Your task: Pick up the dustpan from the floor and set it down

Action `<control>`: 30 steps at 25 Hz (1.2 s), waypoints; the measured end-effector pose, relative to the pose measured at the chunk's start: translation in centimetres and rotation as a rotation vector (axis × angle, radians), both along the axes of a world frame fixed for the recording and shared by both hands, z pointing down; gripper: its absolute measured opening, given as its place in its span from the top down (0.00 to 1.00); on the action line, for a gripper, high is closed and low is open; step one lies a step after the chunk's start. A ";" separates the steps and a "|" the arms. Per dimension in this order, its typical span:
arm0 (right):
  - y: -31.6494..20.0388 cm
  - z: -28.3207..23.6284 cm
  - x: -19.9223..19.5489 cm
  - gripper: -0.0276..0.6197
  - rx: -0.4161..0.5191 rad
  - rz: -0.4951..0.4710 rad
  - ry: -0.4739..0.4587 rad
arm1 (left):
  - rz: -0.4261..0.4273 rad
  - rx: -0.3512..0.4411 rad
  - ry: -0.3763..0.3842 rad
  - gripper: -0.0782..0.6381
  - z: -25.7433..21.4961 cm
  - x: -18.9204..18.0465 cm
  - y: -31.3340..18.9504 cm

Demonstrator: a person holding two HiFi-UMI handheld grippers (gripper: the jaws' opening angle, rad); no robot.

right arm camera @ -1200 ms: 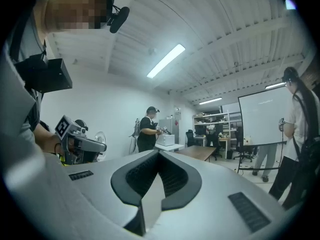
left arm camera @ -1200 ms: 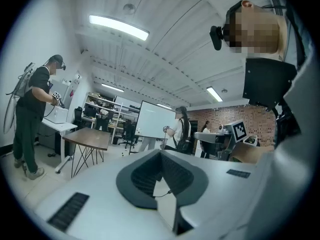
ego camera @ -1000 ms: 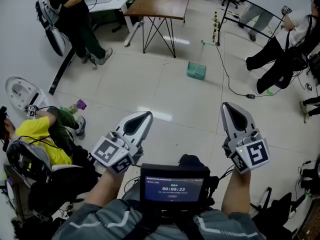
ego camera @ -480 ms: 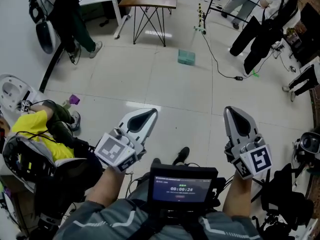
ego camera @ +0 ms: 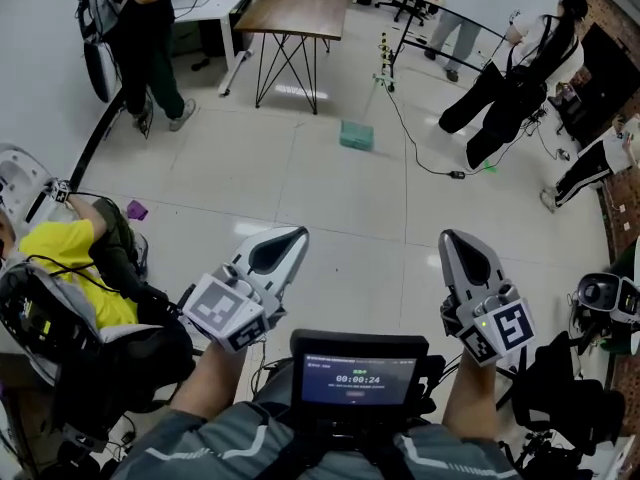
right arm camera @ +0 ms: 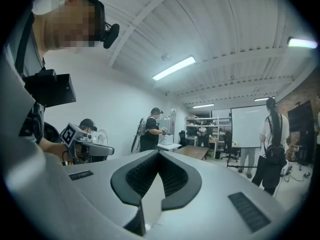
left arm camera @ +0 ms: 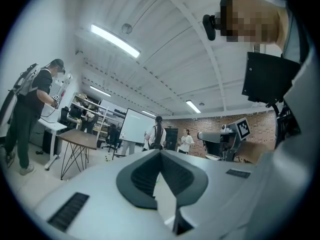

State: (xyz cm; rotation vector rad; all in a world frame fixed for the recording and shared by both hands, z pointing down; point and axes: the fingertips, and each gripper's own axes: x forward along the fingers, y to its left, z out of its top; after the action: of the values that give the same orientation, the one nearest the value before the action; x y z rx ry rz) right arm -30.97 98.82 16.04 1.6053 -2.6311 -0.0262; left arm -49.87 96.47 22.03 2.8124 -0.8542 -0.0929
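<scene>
The smooth grey left gripper and right gripper are hovering at lower frame, fingers closed and empty; a boxy teal plastic dustpan is lying upper-centre on glossy floor tiles.

dustpan: teal green | floor: off-white glossy tiles, thin grey grid lines | left tongs: light grey shell, dark grey ribbed lining | right tongs: same colours | left marker cube, right marker cube: black-and-white square pattern | surface: brown top, black legs | seated person's shirt: yellow
</scene>
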 end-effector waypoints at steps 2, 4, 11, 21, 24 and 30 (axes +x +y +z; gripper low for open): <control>1.0 0.1 0.7 0.93 0.005 0.007 -0.011 | 0.007 0.005 0.006 0.86 0.1 0.8 0.9; 2.8 0.2 2.3 0.93 0.014 0.004 -0.025 | 0.019 0.017 0.002 0.86 -0.1 2.8 2.5; 8.5 0.8 10.0 0.93 0.019 -0.012 -0.086 | 0.035 0.065 -0.038 0.86 -0.9 11.9 7.7; 8.2 2.0 12.8 0.93 0.010 -0.005 -0.072 | 0.070 0.078 -0.034 0.86 -1.0 16.0 7.0; 8.5 2.0 13.3 0.93 0.017 -0.005 -0.065 | 0.075 0.062 -0.031 0.86 -0.7 16.6 7.0; 10.1 2.4 16.1 0.93 0.033 0.005 -0.068 | 0.084 0.070 -0.038 0.86 -0.3 19.4 8.4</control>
State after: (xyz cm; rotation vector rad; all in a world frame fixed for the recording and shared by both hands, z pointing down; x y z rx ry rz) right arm -14.85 108.90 18.48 1.6514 -2.6916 -0.0146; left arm -30.50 104.90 21.77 2.9202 -0.7535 -0.0576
